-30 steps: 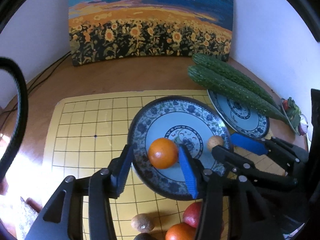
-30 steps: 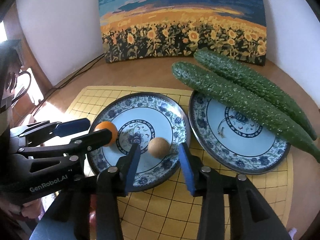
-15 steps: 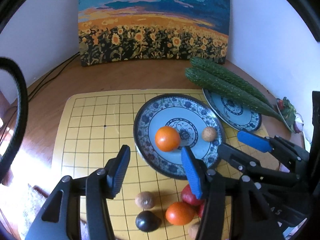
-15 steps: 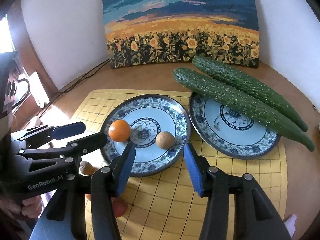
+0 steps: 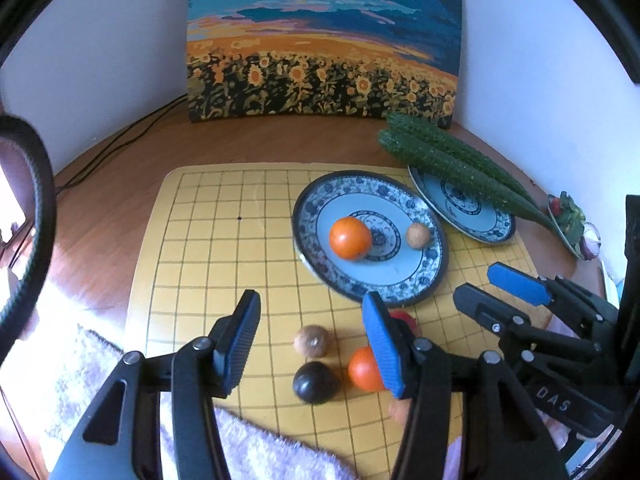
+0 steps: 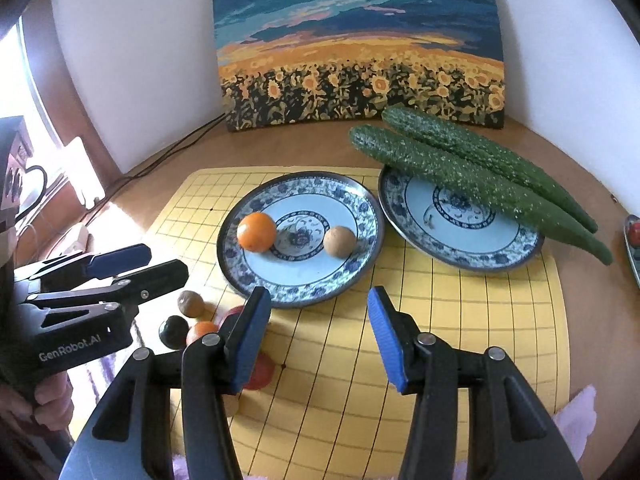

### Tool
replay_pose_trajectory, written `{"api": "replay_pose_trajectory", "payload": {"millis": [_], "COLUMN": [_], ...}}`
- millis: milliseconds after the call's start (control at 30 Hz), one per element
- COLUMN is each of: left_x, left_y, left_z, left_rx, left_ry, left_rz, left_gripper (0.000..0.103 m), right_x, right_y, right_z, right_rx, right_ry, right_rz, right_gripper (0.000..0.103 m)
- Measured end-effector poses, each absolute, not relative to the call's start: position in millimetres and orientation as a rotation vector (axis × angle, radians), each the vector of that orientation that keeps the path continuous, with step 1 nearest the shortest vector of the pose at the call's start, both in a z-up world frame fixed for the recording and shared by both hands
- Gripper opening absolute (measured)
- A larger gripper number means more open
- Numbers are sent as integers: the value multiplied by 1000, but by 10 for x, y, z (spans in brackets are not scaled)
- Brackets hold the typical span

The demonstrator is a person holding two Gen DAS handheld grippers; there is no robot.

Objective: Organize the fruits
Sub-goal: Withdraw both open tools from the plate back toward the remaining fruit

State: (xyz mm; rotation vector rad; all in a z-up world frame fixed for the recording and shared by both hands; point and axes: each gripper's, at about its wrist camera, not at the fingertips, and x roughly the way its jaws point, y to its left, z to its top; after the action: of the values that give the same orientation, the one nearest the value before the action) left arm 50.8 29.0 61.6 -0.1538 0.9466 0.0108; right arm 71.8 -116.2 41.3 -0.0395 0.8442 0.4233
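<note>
Orange [image 5: 350, 237] sits on plate [image 5: 320, 208], beyond gaping left tool [image 5: 312, 334].

In the left wrist view the left gripper's [image 5: 312, 344] right finger [image 5: 382, 346] hid most of a red fruit [image 5: 402, 316] and part of an orange [image 5: 364, 368]. In the right wrist view we saw another red fruit [image 6: 262, 372] half covered (by the right gripper's [image 6: 320, 340] left finger [image 6: 248, 340]), and a small dish [image 6: 632, 240] was cut by the right edge.
</note>
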Motion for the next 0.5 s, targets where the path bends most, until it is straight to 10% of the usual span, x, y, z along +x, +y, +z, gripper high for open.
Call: {"api": "replay_pose_trajectory", "payload": {"millis": [500], "left_x": [176], "left_y": [434], "left_z": [557], "left_rx": [-182], "left_ry": [955], "left_rz": [22], "left_gripper": [57], "right_x": [410], "right_y": [-1149], "right_z": [410], "right_rx": [-34], "right_ry": [844], "right_rz": [422], "right_gripper": [52]}}
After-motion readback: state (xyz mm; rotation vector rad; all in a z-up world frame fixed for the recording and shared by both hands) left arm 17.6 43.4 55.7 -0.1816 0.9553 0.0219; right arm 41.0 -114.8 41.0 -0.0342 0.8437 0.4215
